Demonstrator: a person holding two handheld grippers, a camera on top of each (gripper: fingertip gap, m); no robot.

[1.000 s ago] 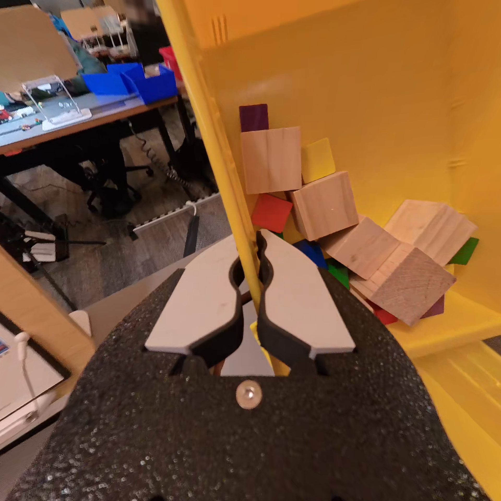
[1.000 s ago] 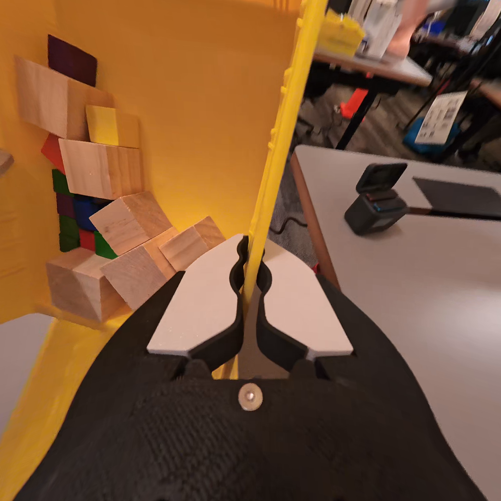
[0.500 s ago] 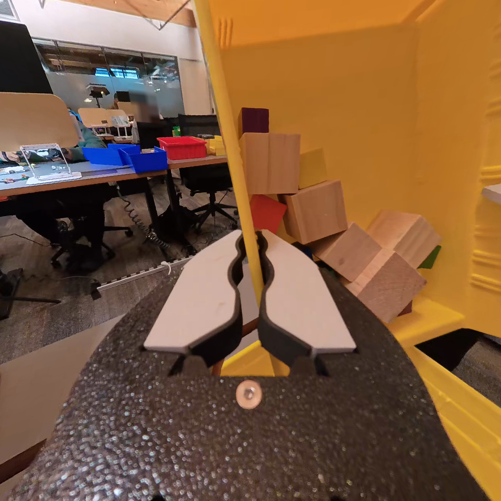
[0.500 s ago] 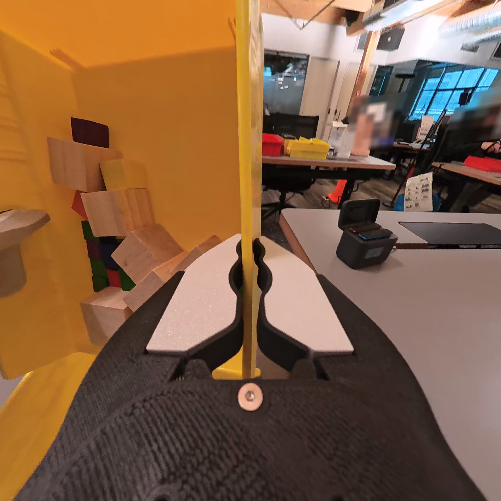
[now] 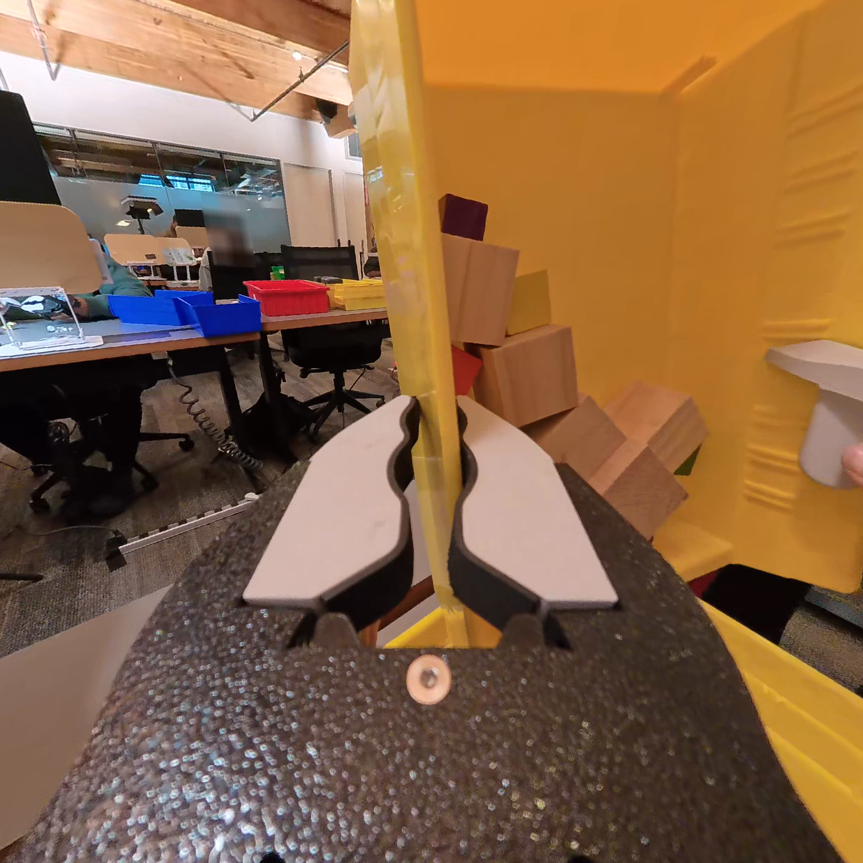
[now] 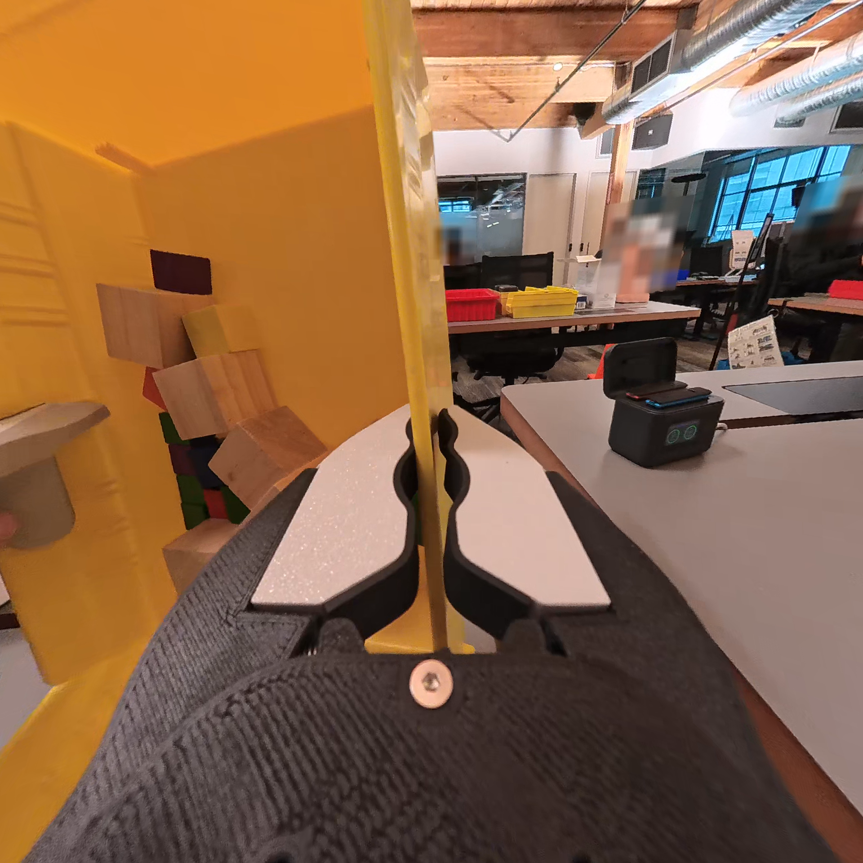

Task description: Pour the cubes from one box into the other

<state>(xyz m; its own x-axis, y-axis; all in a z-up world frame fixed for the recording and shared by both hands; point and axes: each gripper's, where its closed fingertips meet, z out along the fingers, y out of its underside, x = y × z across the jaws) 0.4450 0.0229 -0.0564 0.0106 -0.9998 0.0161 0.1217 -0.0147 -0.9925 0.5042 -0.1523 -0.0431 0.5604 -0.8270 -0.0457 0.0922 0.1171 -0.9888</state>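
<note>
My left gripper point(image 5: 435, 411) is shut on one side wall of a yellow box point(image 5: 607, 243). My right gripper point(image 6: 428, 413) is shut on the opposite wall of the same yellow box point(image 6: 280, 243). The box is lifted and tipped steeply, so I look straight into it. Wooden cubes point(image 5: 527, 369) and small coloured cubes, purple, yellow, red and green, lie piled against its lower end; they also show in the right wrist view point(image 6: 210, 397). A second yellow box point(image 5: 803, 728) lies below at the lower right. The other gripper shows past the far wall in each view.
A grey table point(image 6: 700, 537) lies to the right with a black case point(image 6: 663, 415) with its lid up and a dark mat on it. Behind are desks with blue point(image 5: 215, 313), red point(image 5: 287, 296) and yellow bins, office chairs and seated people.
Both grippers have lifted and tipped the yellow box further; the room behind now shows level, with the ceiling in view. The cubes have stayed piled in the same arrangement.
</note>
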